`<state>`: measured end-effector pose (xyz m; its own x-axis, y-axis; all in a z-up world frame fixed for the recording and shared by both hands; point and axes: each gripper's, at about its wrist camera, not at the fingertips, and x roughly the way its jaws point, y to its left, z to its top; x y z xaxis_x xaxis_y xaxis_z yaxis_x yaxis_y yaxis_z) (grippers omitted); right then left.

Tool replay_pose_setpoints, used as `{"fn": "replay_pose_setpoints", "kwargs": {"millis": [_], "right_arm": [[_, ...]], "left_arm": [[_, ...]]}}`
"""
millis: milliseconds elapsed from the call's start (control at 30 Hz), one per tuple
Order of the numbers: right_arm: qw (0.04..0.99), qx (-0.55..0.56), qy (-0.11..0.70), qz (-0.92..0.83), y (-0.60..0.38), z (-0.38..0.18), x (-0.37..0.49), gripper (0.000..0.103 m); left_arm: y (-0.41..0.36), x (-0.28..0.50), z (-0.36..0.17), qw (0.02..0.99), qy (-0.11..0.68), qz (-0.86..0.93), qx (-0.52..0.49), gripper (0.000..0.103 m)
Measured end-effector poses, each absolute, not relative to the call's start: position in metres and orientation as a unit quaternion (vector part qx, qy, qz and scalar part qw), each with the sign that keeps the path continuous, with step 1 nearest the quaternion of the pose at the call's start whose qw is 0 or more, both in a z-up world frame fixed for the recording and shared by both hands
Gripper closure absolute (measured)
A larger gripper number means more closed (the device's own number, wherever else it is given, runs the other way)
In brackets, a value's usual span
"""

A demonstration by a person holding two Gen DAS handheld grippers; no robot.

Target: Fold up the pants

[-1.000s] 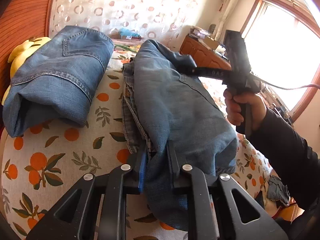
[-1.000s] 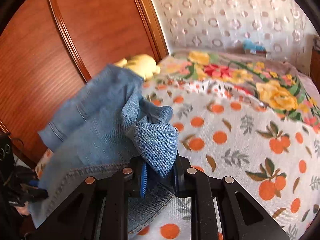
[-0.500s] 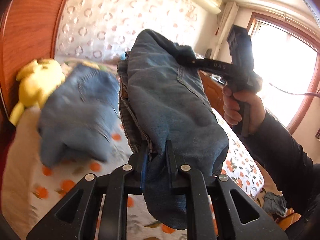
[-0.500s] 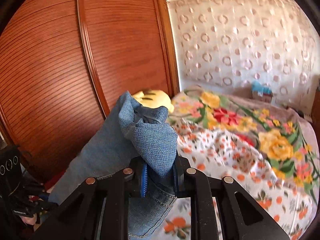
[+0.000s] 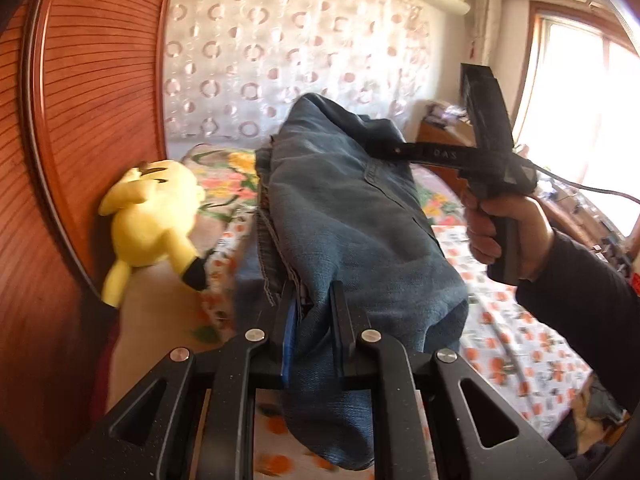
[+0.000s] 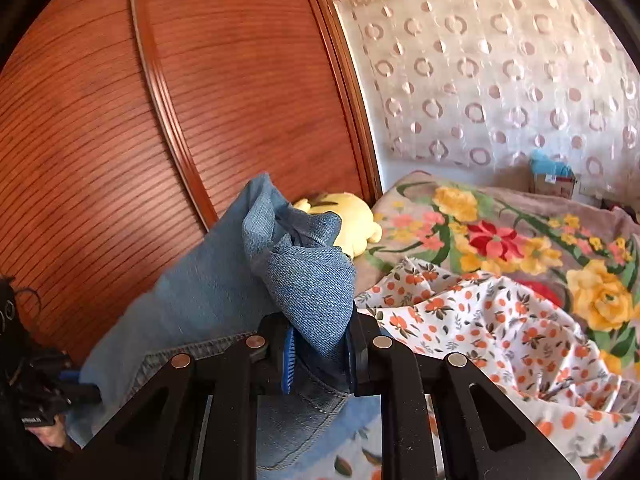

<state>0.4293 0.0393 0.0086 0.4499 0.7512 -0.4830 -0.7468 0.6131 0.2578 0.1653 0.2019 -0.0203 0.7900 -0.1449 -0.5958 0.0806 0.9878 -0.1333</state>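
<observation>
My left claw is clamped on one end of the folded jeans; my right claw is clamped on the other. The jeans hang between both claws, raised clear above the bed, beside the yellow plush.

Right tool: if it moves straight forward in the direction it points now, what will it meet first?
The right tool already grips the jeans. Straight beyond them lies the yellow plush toy, against the wooden wardrobe. The toy is probably first, though depth is unclear.
</observation>
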Motion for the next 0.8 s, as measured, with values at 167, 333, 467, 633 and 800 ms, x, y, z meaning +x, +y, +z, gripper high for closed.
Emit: {"fn": "replay_pose_setpoints", "kwargs": {"millis": [167,333,467,633,800], "right_arm": [[0.848,-0.022,0.341,0.404,0.072,-0.033,0.467,0.081],[0.836,0.001,0.365,0.409,0.061,-0.046,0.489,0.065],[0.857,-0.005,0.326,0.398,0.036,-0.024,0.487,0.063],[0.86,-0.02,0.268,0.434,0.03,0.005,0.469,0.063],[0.836,-0.063,0.284,0.465,0.058,-0.013,0.467,0.063]], "left_arm": [[0.228,0.199,-0.054,0.928,0.369,-0.024,-0.056,0.083],[0.235,0.193,-0.047,0.932,0.357,-0.012,-0.061,0.08],[0.232,0.185,-0.015,0.948,0.316,-0.008,-0.046,0.077],[0.21,0.192,-0.008,0.95,0.306,-0.037,-0.043,0.073],[0.193,0.202,-0.035,0.938,0.341,-0.052,-0.045,0.073]]}}
